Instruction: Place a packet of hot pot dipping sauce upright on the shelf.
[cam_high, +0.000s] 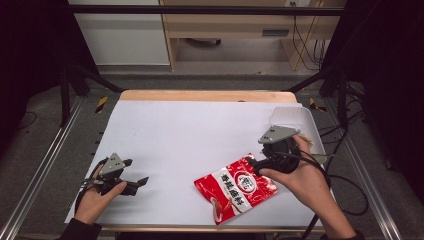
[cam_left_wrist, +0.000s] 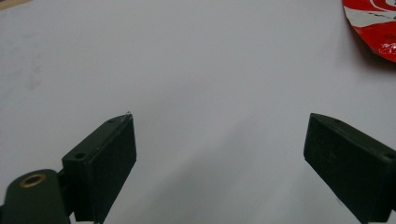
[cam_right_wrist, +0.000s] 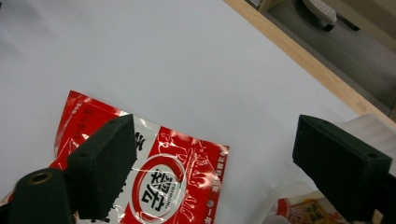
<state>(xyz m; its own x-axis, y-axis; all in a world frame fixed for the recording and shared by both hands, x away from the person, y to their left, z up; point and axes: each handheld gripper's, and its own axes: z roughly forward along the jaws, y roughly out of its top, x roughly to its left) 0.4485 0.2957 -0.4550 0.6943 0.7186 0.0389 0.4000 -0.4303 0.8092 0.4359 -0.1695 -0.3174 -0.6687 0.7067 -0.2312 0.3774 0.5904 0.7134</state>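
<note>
Two hand-held grippers are seen over the white-covered table, and between them, near the front edge, a red and white snack bag is laid flat, tilted with one corner toward the person. The left gripper is held low at the front left, well apart from the bag, its jaws spread wide with nothing between them. The right gripper is held at the bag's far right corner; in the right gripper view its jaws are seen standing wide apart above the bag, not pressed on it, so nothing is gripped. The bag is judged to be light, thin and crinkly, with a glossy film that is likely to slip between hard pads; the contents are probably loose and breakable, so a pinch across the middle is best avoided. A hold is better taken on a flat sealed edge or a corner, such as the corner beside the right gripper, where the film is doubled and stiffer. Large white characters in an East Asian script are printed down the red face, and a round red-ringed emblem with a dark character is set near the middle; the words cannot be read with certainty. Farther off, a white tray is placed at the table's far right, and a packet with orange print is glimpsed beside it.
</note>
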